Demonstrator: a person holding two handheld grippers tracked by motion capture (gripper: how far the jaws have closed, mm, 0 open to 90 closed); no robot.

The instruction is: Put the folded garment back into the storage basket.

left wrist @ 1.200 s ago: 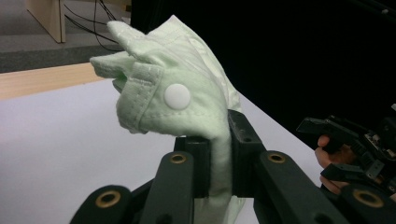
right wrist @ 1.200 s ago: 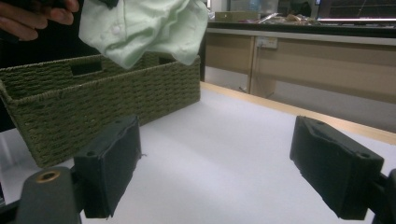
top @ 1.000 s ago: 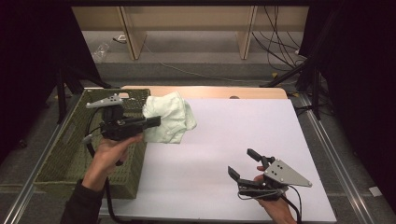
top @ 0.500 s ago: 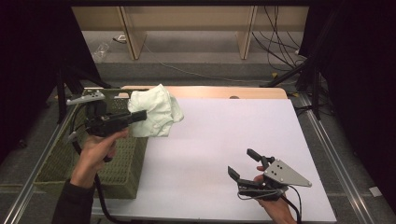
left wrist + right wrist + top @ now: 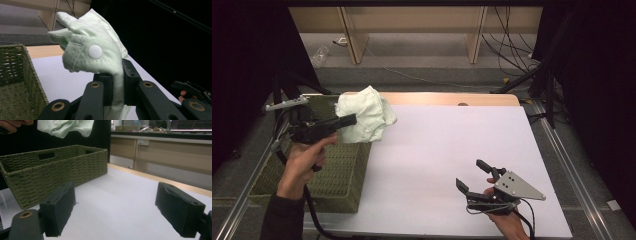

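Observation:
A pale green garment [image 5: 364, 116] with a white snap button [image 5: 95, 51] hangs in the air over the right edge of the green woven basket [image 5: 337, 170]. My left gripper [image 5: 352, 120] is shut on it; in the left gripper view the cloth [image 5: 92, 47] is pinched between the two black jaws and bunches above them. My right gripper [image 5: 472, 175] rests low at the table's near right, open, with nothing between its pads [image 5: 58, 207]. From the right gripper view the garment [image 5: 65, 127] hangs above the basket [image 5: 50, 170].
The white table top [image 5: 447, 150] spreads between basket and right gripper. A wooden strip [image 5: 437, 98] runs along the table's far edge. Cables and stands [image 5: 522, 75] lie on the floor beyond, and metal rails [image 5: 562, 150] flank the table.
My left gripper has lifted the garment off the table and carried it leftward and up, over the basket's edge. The right gripper has stayed put.

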